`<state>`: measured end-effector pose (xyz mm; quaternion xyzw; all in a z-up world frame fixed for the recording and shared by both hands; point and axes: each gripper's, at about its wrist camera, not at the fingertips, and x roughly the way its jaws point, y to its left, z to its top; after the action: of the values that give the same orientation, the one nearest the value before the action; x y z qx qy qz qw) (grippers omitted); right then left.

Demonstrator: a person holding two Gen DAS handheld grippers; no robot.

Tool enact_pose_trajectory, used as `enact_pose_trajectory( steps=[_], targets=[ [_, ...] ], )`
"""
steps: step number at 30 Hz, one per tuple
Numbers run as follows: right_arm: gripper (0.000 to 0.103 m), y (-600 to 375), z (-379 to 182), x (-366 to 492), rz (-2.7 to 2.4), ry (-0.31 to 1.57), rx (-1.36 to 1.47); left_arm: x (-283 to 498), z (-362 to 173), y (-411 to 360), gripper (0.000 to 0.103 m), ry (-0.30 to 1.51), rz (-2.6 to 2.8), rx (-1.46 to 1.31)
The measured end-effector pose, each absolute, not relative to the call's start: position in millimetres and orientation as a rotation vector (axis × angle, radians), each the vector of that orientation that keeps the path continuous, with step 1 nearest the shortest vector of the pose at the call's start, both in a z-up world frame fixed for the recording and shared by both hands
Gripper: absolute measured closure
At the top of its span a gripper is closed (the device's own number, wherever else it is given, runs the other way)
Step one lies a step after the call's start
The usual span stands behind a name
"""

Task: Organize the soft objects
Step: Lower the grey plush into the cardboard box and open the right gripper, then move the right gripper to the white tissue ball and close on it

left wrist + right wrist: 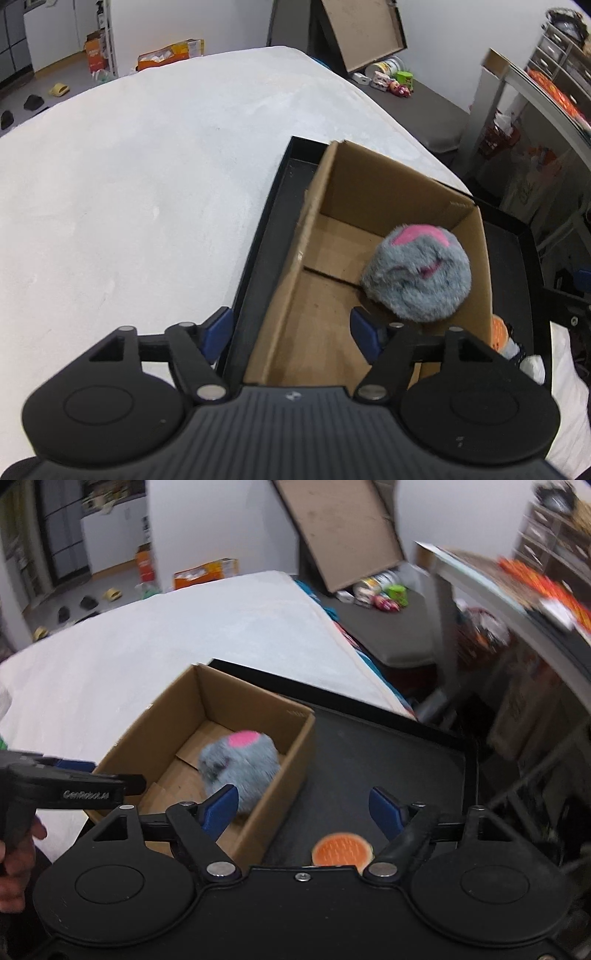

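A grey furry plush ball [417, 273] with pink patches lies in an open cardboard box [369, 177], against its right wall. My left gripper [291, 328] is open over the box's near left wall, and the plush sits just past its right fingertip, clear of both pads. In the right wrist view the same plush [240, 764] shows blurred inside the box [159, 720]. My right gripper [303, 806] is open and holds nothing, spanning the box's right wall and the black tray [388, 757]. An orange round soft toy [341, 851] lies on the tray just below it.
The box stands in the black tray [280, 192] on a white bed [147, 166]. Another orange toy edge [498, 328] and a white soft thing [532, 365] lie right of the box. A person's hand [14, 860] holds the left gripper. Shelves and clutter stand to the right.
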<state>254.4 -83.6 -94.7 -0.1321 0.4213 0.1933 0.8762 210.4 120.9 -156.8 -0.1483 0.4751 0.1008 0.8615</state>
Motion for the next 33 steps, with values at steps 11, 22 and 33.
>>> enact_pose_trajectory(
  steps=[11, 22, 33],
  targets=[
    [0.019, -135, -100, 243, 0.317, 0.899, -0.142, 204, -146, 92, 0.028, 1.035, 0.185, -0.219],
    [0.019, -192, -111, 247, 0.253, 0.968, -0.035, 204, -145, 79, 0.026, 1.059, 0.215, -0.149],
    [0.024, -227, -139, 259, 0.237, 1.035, 0.109, 210, -149, 71, 0.026, 1.074, 0.257, -0.067]
  ],
)
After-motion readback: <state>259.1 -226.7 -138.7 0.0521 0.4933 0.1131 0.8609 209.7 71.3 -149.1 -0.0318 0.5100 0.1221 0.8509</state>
